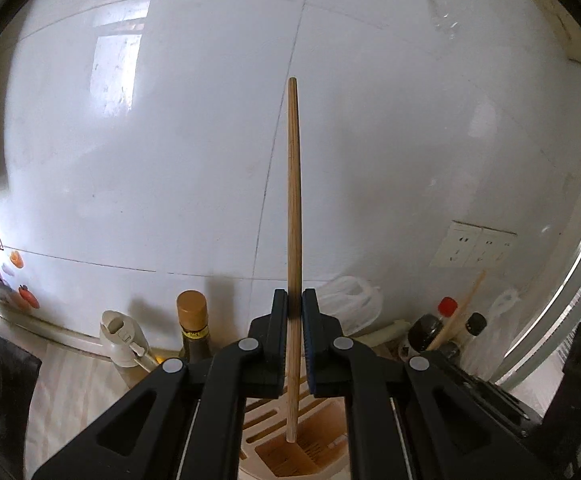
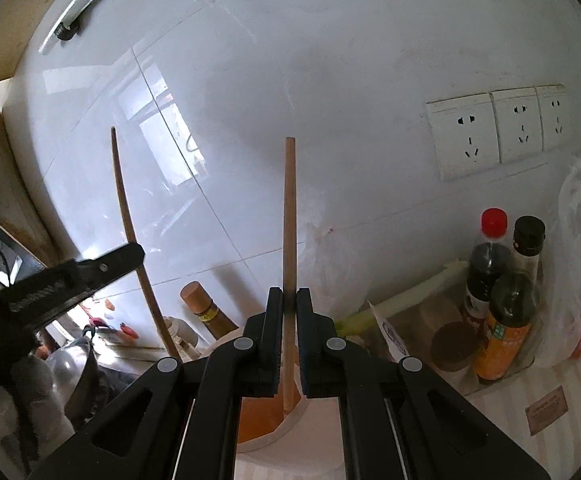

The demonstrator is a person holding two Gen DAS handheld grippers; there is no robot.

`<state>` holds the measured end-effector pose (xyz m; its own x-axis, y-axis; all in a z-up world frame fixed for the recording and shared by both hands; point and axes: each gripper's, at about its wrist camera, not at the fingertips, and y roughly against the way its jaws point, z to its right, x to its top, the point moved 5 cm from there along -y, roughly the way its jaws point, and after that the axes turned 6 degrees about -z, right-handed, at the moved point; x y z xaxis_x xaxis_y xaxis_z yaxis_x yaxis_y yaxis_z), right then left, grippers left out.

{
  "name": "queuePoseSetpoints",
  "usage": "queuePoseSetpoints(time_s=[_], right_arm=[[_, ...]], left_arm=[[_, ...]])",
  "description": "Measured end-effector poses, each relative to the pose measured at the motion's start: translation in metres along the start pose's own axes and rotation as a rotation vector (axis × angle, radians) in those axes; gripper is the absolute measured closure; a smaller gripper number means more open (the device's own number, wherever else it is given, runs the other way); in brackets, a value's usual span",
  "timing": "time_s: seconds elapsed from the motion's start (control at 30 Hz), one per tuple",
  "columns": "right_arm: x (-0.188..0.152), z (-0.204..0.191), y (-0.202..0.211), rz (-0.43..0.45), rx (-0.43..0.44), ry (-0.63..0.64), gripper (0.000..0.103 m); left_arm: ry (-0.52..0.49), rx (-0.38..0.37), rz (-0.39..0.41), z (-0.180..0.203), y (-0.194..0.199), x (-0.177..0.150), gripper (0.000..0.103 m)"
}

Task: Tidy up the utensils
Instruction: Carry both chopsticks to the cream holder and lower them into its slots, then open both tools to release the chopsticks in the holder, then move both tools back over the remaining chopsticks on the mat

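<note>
Your left gripper [image 1: 295,296] is clamped tight on 1 wooden chopstick [image 1: 293,200], which stands nearly upright between the jaws, its lower end poised over the slotted utensil holder [image 1: 266,432] below. Your right gripper [image 2: 289,294] pinches a second chopstick [image 2: 289,220] the same way, upright, its lower tip inside the holder's orange-lined opening [image 2: 258,416]. From the right wrist view, the left gripper and its chopstick [image 2: 130,232] appear to the left, apart.
</note>
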<state>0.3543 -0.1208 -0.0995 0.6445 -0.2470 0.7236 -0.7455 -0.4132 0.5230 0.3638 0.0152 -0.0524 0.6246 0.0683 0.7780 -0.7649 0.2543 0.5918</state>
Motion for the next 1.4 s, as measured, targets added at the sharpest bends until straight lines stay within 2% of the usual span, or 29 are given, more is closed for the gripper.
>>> queuePoseSetpoints(time_s=[0.23,0.5,0.6,0.67,0.7,0.73,0.77,0.8,0.9,0.93,1.03,1.1,1.2,1.4], right_arm=[[-0.003,0.001,0.001,-0.01,0.007,0.011,0.096],[-0.015,-0.003,0.002,-0.042,0.036,0.05,0.096],[-0.018,-0.009,0.004,-0.072,0.059,0.081,0.095],[-0.02,-0.011,0.005,-0.1,0.068,0.091,0.095],[-0.022,-0.013,0.006,-0.116,0.083,0.095,0.091],[-0.022,-0.013,0.008,-0.127,0.09,0.095,0.087],[-0.022,-0.012,0.009,-0.128,0.092,0.09,0.073],[-0.022,-0.012,0.012,-0.134,0.105,0.088,0.062],[-0.02,-0.012,0.023,-0.143,0.105,0.095,0.049],[-0.019,-0.012,0.027,-0.144,0.094,0.103,0.047],[-0.018,-0.014,0.034,-0.19,0.007,0.136,0.025],[-0.022,-0.016,0.035,-0.234,-0.06,0.164,0.004],[-0.028,-0.019,0.04,-0.271,-0.145,0.213,0.0],[-0.036,-0.02,0.051,-0.295,-0.211,0.226,0.0]], left_arm=[[0.024,-0.029,-0.058,-0.004,-0.019,-0.031,0.098],[-0.007,-0.034,-0.059,-0.01,-0.036,-0.046,0.098],[-0.011,-0.052,-0.089,-0.011,-0.031,-0.048,0.096],[-0.016,-0.045,-0.095,-0.009,-0.024,-0.048,0.089],[-0.01,-0.031,-0.095,-0.01,-0.018,-0.046,0.075],[-0.004,-0.028,-0.09,-0.01,-0.013,-0.045,0.054],[0.007,-0.021,-0.077,-0.012,-0.004,-0.042,0.042],[0.018,-0.009,-0.063,-0.014,0.003,-0.04,0.024],[0.044,0.043,-0.028,-0.022,0.029,-0.03,0.014],[0.057,0.059,-0.028,-0.026,0.037,-0.029,0.003],[0.053,0.138,-0.043,-0.032,0.052,-0.033,0.0],[0.039,0.211,-0.072,-0.035,0.058,-0.04,0.0],[0.04,0.291,-0.113,-0.04,0.066,-0.053,0.0],[0.062,0.323,-0.166,-0.038,0.08,-0.071,0.0]])
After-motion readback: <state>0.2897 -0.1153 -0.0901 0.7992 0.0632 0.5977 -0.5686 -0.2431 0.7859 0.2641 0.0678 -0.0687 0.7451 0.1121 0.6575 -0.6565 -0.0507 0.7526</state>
